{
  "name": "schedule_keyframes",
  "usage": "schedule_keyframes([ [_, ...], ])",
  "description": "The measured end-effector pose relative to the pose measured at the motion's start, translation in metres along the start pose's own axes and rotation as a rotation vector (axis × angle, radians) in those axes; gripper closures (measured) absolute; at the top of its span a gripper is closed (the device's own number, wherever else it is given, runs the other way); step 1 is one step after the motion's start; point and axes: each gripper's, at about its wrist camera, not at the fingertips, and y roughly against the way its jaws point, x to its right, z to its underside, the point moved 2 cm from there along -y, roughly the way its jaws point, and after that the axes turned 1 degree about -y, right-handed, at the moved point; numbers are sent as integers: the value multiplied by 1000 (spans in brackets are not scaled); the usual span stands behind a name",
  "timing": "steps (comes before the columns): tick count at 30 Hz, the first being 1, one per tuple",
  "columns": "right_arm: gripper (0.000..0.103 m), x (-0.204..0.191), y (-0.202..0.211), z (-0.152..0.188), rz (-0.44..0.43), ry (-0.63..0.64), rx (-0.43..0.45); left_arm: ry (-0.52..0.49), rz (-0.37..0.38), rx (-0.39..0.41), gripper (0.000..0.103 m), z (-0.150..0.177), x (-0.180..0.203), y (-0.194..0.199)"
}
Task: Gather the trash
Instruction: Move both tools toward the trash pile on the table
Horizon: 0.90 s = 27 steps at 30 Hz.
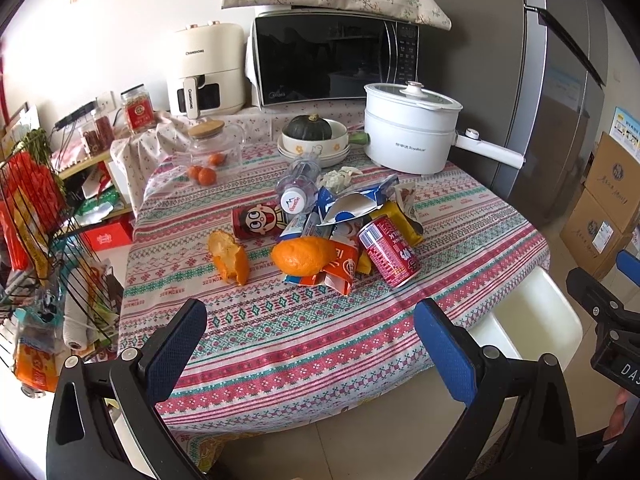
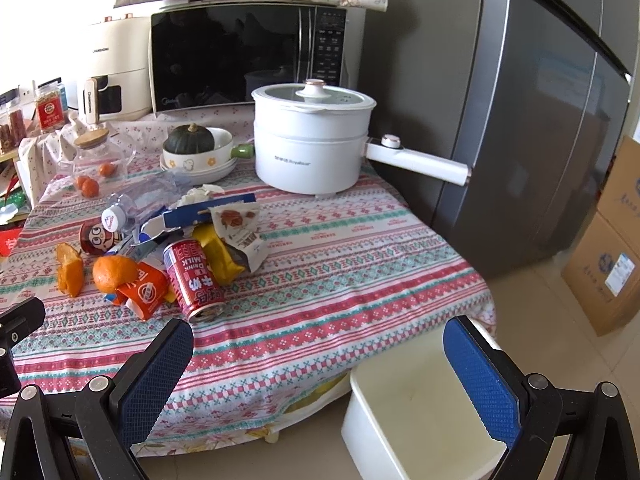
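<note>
Wire rack [image 1: 44,216] in left view only; bin [image 2: 416,412] fuller in right.

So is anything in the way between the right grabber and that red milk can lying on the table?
Nothing visible is. The right gripper hangs open at the table's near edge, and only bare tablecloth lies between it and the red milk can. The can's open end faces the gripper. The other wrappers and the orange peel sit behind and left of the can.

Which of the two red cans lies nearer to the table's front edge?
The red milk can, printed "DRINK MILK". The cartoon-face can lies farther back, beside the plastic bottle.
</note>
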Motion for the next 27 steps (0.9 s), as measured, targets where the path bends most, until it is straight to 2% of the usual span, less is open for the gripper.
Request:
schedule_keyframes([
  [22,0,-6,-5,0,-32,-5,-32,15,-9,-14,0,-2,-8,-4],
  [27,0,-9,-7,-5,-66,-3,-38,6,11,-32,0,-2,-8,-9],
])
